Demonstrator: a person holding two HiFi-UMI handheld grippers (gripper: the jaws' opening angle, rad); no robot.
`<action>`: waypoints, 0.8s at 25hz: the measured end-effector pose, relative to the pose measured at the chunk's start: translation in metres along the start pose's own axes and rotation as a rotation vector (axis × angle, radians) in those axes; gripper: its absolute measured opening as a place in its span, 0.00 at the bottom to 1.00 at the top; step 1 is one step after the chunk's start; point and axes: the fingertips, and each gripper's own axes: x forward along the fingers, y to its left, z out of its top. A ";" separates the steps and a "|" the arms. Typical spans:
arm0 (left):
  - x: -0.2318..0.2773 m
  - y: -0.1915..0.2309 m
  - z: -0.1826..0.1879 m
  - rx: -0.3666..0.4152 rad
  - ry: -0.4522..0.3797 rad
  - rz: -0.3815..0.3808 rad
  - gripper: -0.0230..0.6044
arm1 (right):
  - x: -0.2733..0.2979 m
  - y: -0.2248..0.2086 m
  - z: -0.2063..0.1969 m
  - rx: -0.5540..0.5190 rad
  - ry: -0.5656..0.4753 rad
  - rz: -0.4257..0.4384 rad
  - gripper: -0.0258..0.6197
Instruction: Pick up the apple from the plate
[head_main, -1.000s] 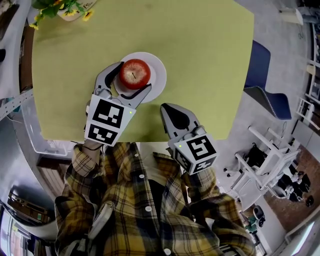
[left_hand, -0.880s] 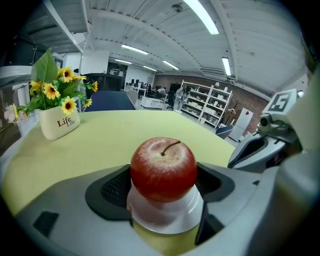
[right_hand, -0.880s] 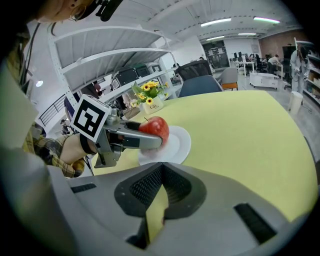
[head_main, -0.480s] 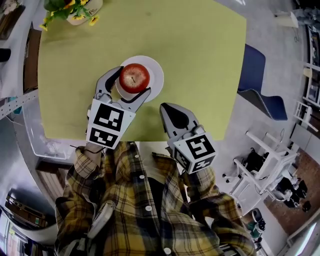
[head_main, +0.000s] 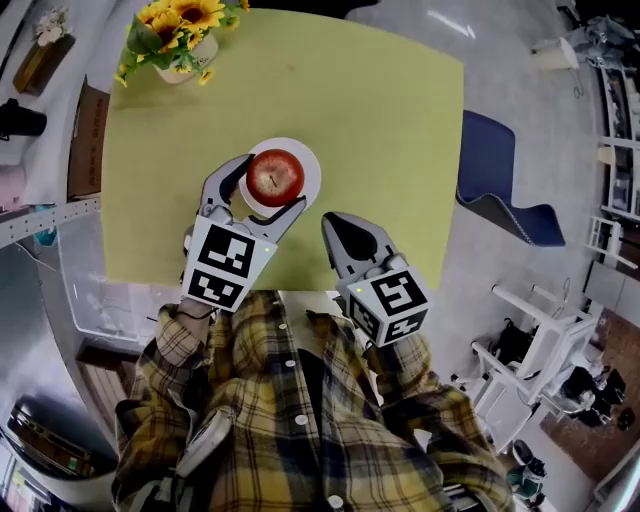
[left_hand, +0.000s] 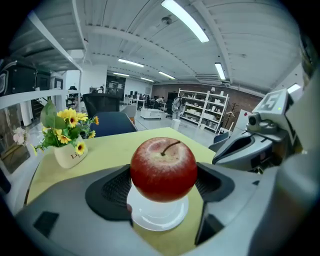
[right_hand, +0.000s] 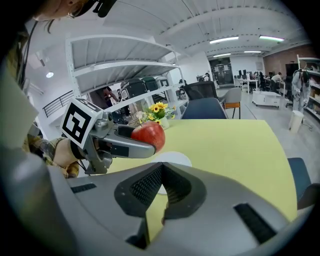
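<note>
The left hand-held gripper (head_main: 272, 185) pinches the round red apple (left_hand: 164, 170) between its ribbed pads. One second earlier the fruit rested on the small white plate (left_hand: 150, 219). It now hangs clear above the plate, over the yellow-green table (head_main: 380, 120), so the pick-up appears essentially accomplished. The right hand-held gripper (right_hand: 161, 192), jaws pressed together and empty, waits just beside.

your left hand-held gripper (head_main: 271, 183) clasps the red apple (head_main: 276, 176) over the white plate (head_main: 311, 166) on the yellow-green counter (head_main: 380, 120) (sunflowers (head_main: 178, 25) far-left); your right hand-held gripper (head_main: 344, 231), jaws together, waits just beside.
</note>
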 end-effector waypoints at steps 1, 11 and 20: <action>-0.005 -0.001 0.005 0.007 -0.006 0.004 0.68 | -0.004 0.002 0.004 -0.003 -0.010 0.002 0.04; -0.048 -0.019 0.038 0.083 -0.040 0.034 0.68 | -0.038 0.016 0.041 0.036 -0.130 0.033 0.04; -0.073 -0.048 0.047 0.110 -0.043 0.022 0.68 | -0.063 0.030 0.066 0.058 -0.202 0.061 0.04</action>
